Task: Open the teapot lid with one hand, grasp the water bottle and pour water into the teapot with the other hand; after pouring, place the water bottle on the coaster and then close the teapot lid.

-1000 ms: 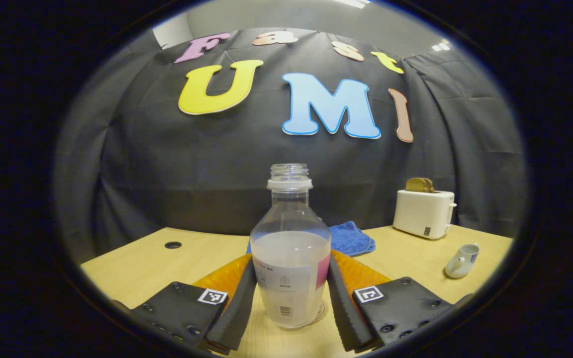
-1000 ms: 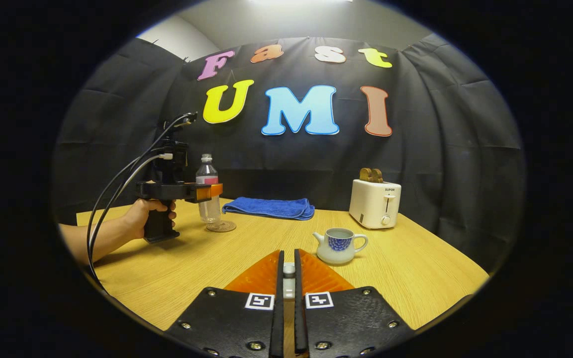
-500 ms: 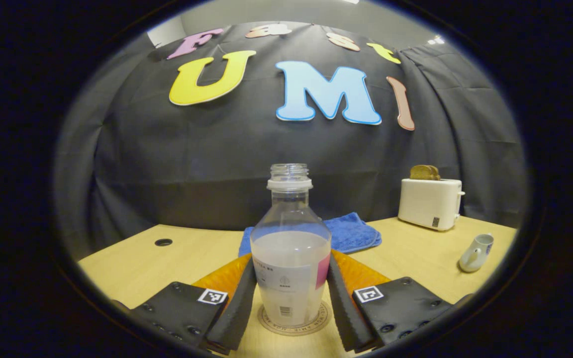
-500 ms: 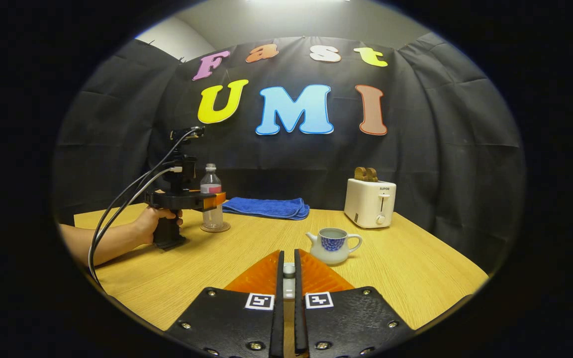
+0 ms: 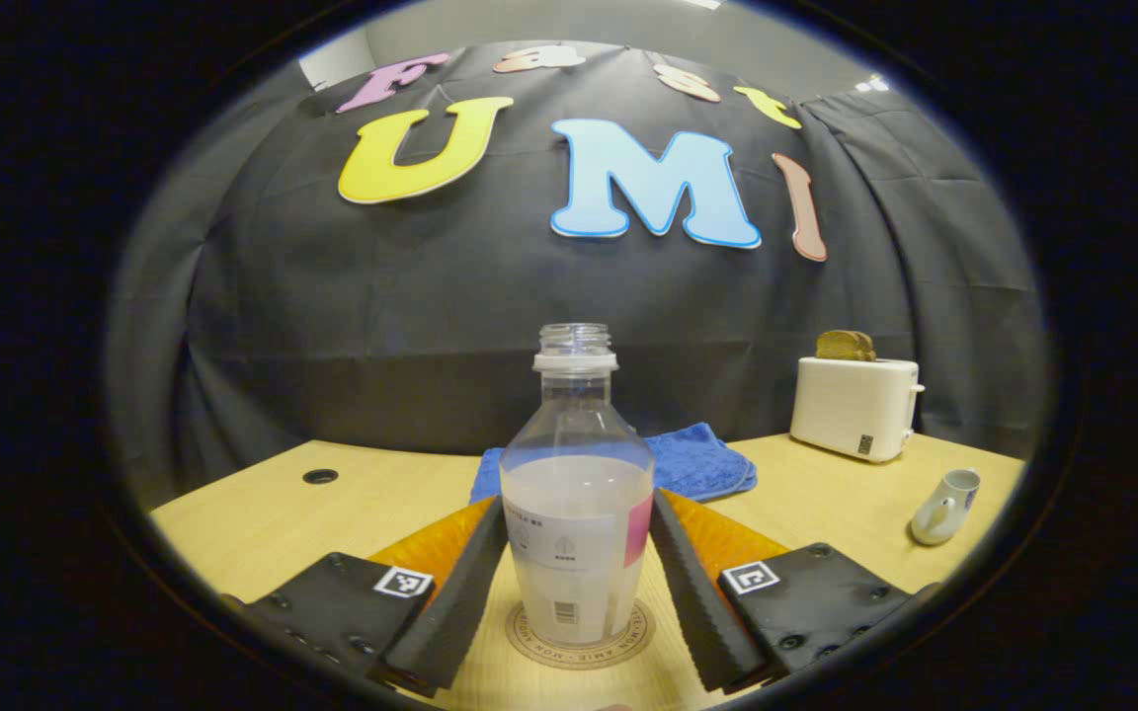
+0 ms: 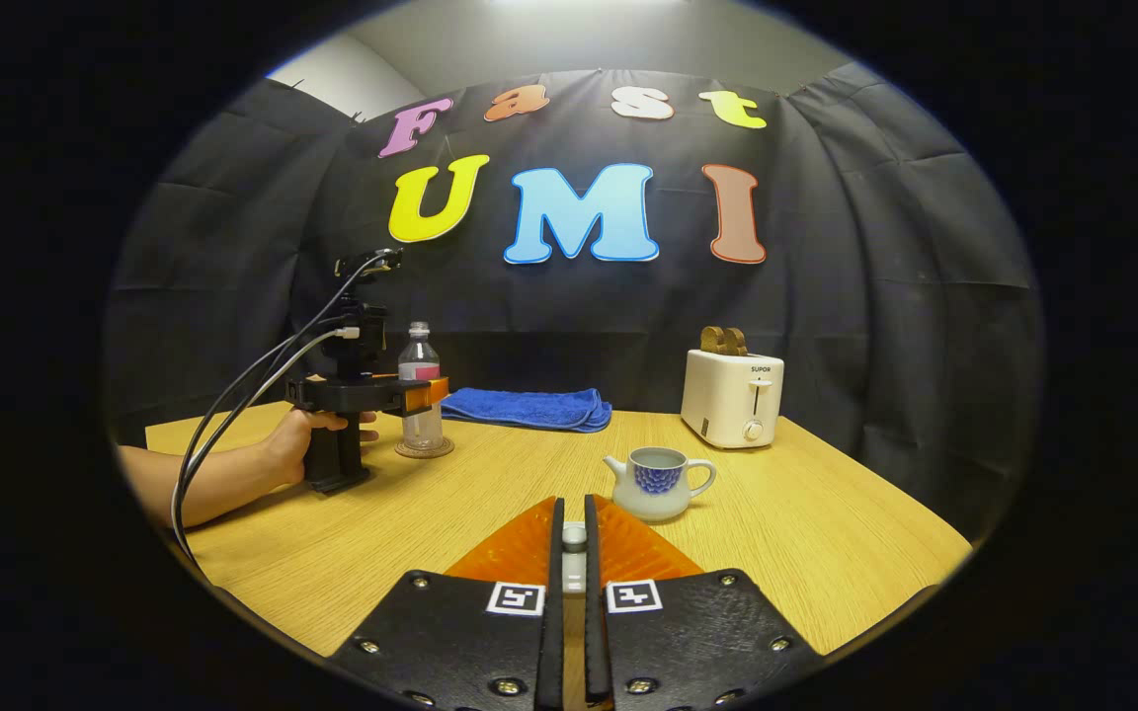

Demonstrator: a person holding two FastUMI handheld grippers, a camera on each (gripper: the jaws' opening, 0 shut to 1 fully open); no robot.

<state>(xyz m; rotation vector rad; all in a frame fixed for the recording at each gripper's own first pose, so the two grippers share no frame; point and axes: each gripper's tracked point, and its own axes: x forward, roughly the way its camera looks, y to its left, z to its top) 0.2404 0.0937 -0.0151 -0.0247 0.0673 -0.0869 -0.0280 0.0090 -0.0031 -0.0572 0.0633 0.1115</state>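
A clear water bottle, uncapped and about half full, stands upright on the round coaster. My left gripper is open, with one finger close along each side of the bottle. In the right gripper view, a hand holds that left gripper around the bottle on the coaster at the far left. My right gripper is shut on the teapot lid, held above the table's near side. The white teapot with a blue pattern stands open just beyond it and is also seen far right.
A blue towel lies at the back of the wooden table, behind the bottle. A white toaster with bread in it stands at the back right. A cable hole sits at the table's far left.
The bottle came down onto the coaster and now stands there. The left gripper's fingers have spread slightly apart. The right gripper holds still with the lid.
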